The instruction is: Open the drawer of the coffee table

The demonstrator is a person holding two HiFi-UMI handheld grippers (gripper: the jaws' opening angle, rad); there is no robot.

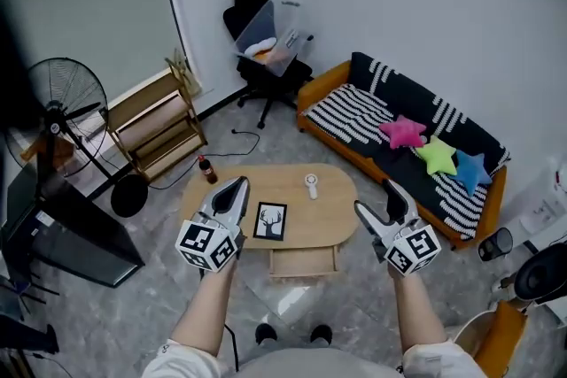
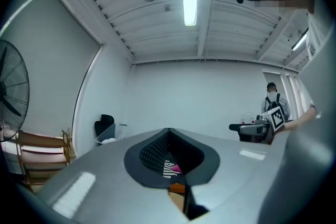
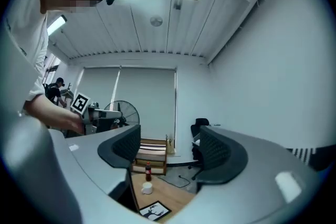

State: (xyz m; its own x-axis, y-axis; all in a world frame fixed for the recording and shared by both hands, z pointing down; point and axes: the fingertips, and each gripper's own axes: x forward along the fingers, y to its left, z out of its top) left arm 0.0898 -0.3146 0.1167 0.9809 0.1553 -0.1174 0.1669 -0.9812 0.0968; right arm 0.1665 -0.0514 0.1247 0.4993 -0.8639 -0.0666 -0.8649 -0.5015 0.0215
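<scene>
Location: a room with a low oval wooden counter (image 1: pixel 332 190) on a grey floor, seen from steeply above.
Drawer (image 1: pixel 303 263): stands pulled out from the counter's near long side, towards the person's shoes (image 1: pixel 288 334); its light wooden inside is exposed.
Counter top: a framed deer picture (image 1: pixel 270 221) lies near the near edge. A white cup (image 1: pixel 311 183) stands towards the far edge. A dark bottle (image 1: pixel 206 169) stands at the left end.
Left gripper (image 1: pixel 237 184): held high above the counter's left half, clear of counter and drawer. Its own view shows the jaws drawn together to a point at the tips, with nothing clamped.
Right gripper (image 1: pixel 374 196): held high above the counter's right end, clear of the drawer. Its own view shows the jaws standing well apart; only the distant bottle, cup and picture show through the gap, and nothing sits between the pads.
Surroundings: a striped sofa (image 1: pixel 372 115) with star cushions stands beyond the counter on the right. An office chair (image 1: pixel 261 57) stands in the far corner. A wooden rack (image 1: pixel 159 124) and a standing fan (image 1: pixel 62 97) are at left.
</scene>
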